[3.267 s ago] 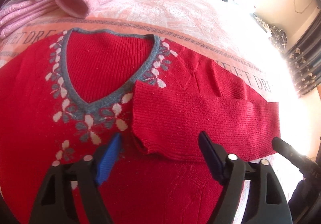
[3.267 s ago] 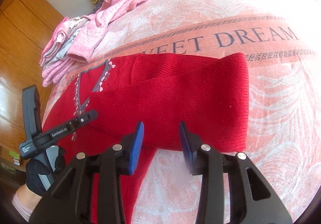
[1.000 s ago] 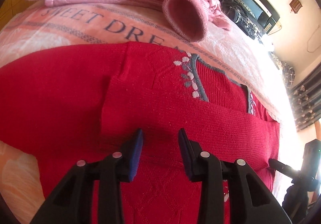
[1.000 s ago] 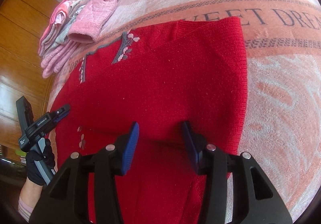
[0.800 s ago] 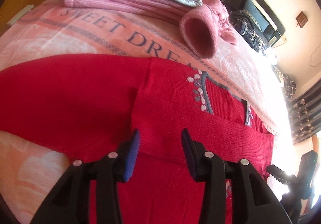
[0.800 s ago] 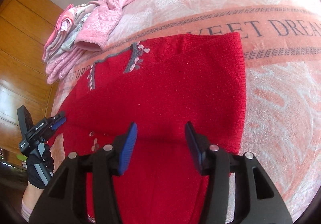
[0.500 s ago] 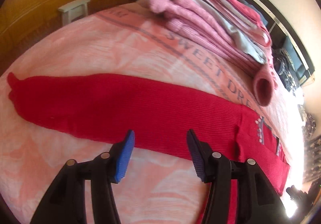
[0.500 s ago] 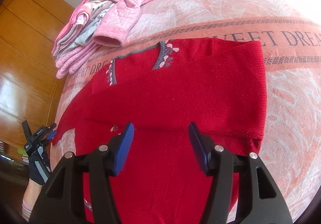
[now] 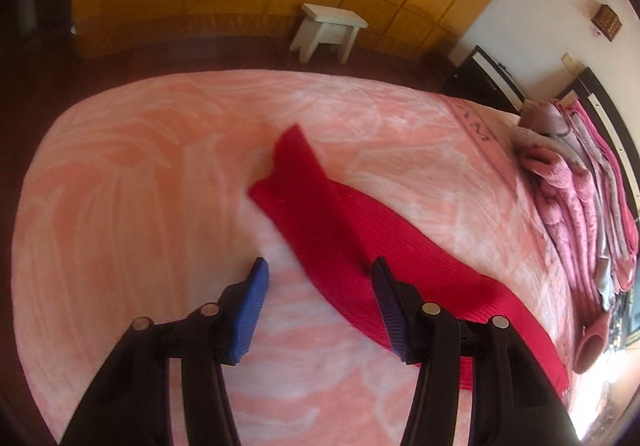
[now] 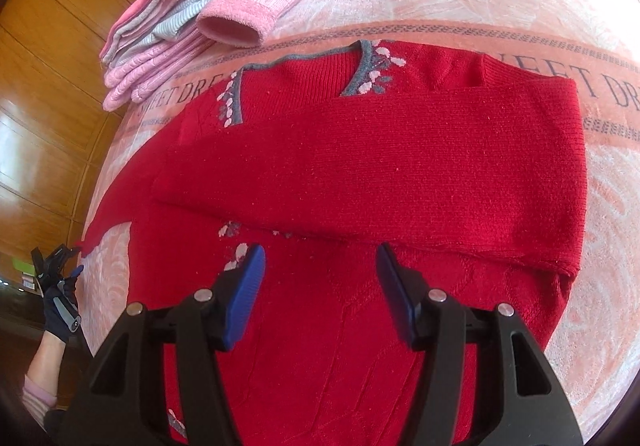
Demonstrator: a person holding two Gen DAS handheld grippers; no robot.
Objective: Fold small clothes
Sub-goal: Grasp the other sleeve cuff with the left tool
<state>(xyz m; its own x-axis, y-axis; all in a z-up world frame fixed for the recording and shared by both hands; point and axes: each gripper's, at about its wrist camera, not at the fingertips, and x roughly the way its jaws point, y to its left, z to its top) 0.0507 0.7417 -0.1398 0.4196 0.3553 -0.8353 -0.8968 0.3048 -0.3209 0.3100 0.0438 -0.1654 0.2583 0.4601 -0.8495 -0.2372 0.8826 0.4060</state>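
The red sweater (image 10: 360,174) lay flat on the pink bedspread (image 9: 140,166), filling the centre of the right wrist view. One sleeve was already folded across the chest; the other sleeve (image 9: 352,230) stretched out unfolded, running from the centre toward the lower right of the left wrist view.

The left gripper (image 9: 318,282) hung over that sleeve with jaws spread and nothing between them. The right gripper (image 10: 320,266) stood likewise released above the sweater body, empty.

Judgement: the step in hand was folding the outstretched sleeve. It would best be pinched near the cuff (image 9: 280,166), through both layers, and carried level across the chest, the other tongs steadying the shoulder.

The knit was finely ribbed and soft, with a grey V-neck trim (image 10: 360,66) and white leaf motifs. The bedspread looked plush. A stack of folded pink clothes (image 10: 168,26) occupied the upper left of the right wrist view.
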